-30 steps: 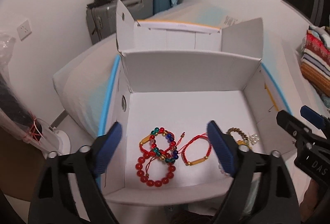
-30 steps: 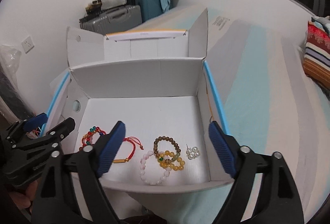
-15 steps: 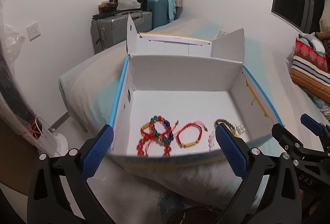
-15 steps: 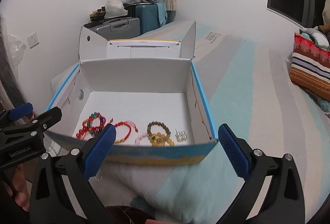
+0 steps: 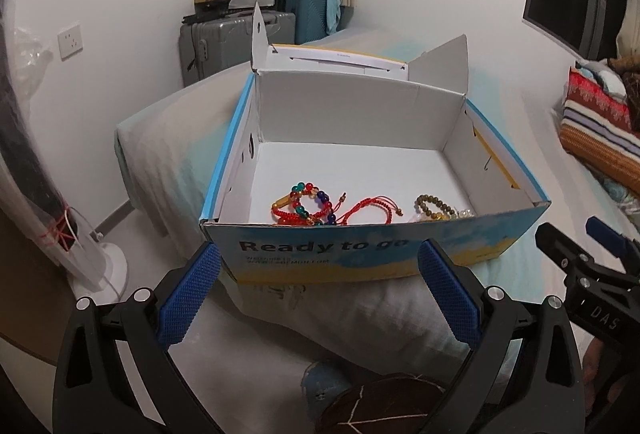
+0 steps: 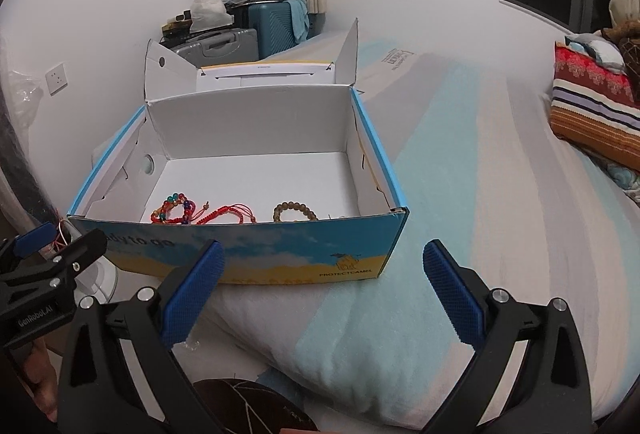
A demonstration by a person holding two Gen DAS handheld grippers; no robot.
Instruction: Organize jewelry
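Cardboard box [image 5: 372, 258], lid flaps thrown back, sits on a pale striped bed [image 6: 500, 234], its blue and yellow printed front wall facing both grippers. Inside, along the near edge of the white floor, lies the jewelry: a multicoloured bead bracelet [image 5: 310, 202] tangled with a red cord at the left, a red braided bracelet [image 5: 370, 209] just beside it, and a brown bead bracelet [image 5: 434, 207] further right, partly hidden behind the front wall. More pale pieces at the far right of the row are too hidden to name. The left gripper [image 5: 318, 284] hangs in front of the box, outside it, its 2 blue pads spread wide with nothing between them; its jaws have just been opening. The right gripper [image 6: 322, 288] stands beside it in the same way, wide apart and holding nothing, its jaws also just opened. Each gripper shows at the edge of the other's view. Grey and teal suitcases [image 6: 248, 34] stand against the far wall, and a striped folded blanket [image 6: 592, 122] lies at the right of the bed.
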